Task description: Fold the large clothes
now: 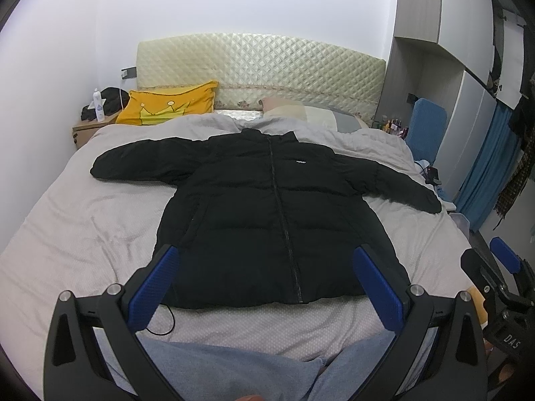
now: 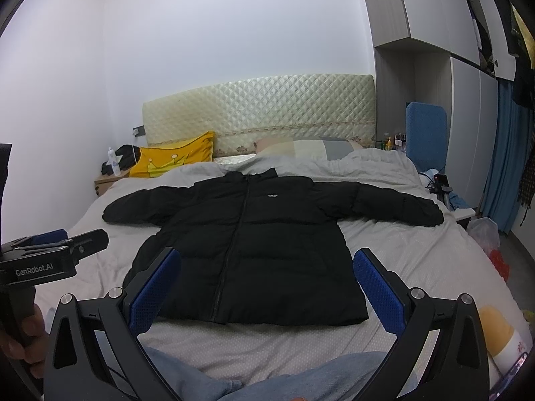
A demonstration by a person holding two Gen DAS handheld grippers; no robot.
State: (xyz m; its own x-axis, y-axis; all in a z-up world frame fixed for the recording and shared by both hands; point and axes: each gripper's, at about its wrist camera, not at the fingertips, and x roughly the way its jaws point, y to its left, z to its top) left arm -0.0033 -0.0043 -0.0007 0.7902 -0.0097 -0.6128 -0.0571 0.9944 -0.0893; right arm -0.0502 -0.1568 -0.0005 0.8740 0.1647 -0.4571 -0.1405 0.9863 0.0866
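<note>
A black puffer jacket point(image 1: 264, 207) lies flat and zipped on the grey bed cover point(image 1: 83, 220), front up, collar toward the headboard, both sleeves spread out to the sides. It also shows in the right wrist view point(image 2: 247, 244). My left gripper point(image 1: 267, 267) is open and empty, held above the jacket's hem. My right gripper point(image 2: 267, 270) is open and empty, also held above the hem. The right gripper shows at the right edge of the left wrist view point(image 1: 501, 267); the left gripper shows at the left edge of the right wrist view point(image 2: 53, 250).
A quilted headboard point(image 1: 260, 67), a yellow crown pillow point(image 1: 167, 107) and a patchwork pillow point(image 1: 301, 113) are at the bed's far end. A nightstand point(image 1: 87, 127) stands far left. A blue chair point(image 1: 424, 123) and wardrobe point(image 1: 468, 100) stand right. Blue-grey fabric point(image 1: 234, 367) lies nearest me.
</note>
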